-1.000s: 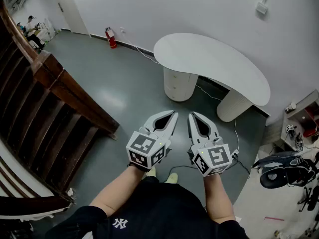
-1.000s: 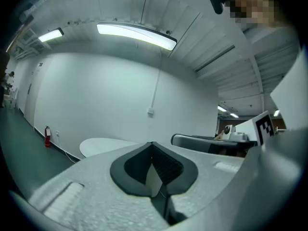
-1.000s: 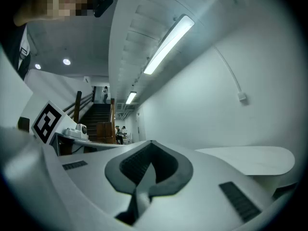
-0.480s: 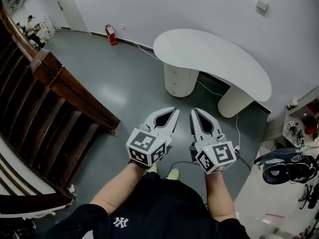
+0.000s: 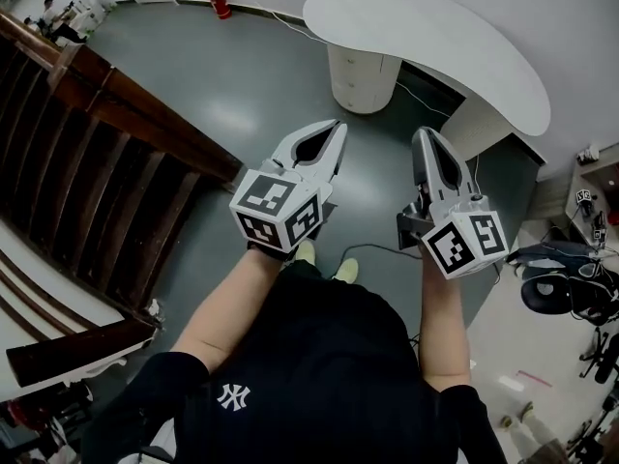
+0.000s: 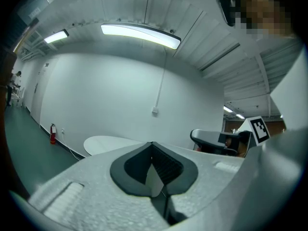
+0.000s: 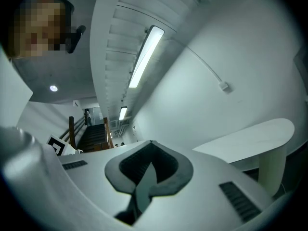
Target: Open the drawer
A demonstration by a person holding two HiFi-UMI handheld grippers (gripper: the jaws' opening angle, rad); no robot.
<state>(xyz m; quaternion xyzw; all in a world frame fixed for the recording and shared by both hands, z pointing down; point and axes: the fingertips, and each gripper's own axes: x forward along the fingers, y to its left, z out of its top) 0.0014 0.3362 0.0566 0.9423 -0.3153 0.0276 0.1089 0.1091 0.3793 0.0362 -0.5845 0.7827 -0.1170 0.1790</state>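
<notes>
Near the person's waist, the white plastic left gripper [image 5: 336, 129] and right gripper [image 5: 427, 135] both hold their jaws pressed together, empty. Far ahead, the round pedestal [image 5: 372, 93] of the white kidney-shaped table [image 5: 435, 27] apparently holds the drawer [image 5: 358, 64]. This looks like the approach step; next, step closer and spread the jaws.

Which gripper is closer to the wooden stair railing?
Left. The wooden stair railing runs along the person's left side; the left gripper is beside it, not touching, and the right gripper lies beyond the left one.
</notes>
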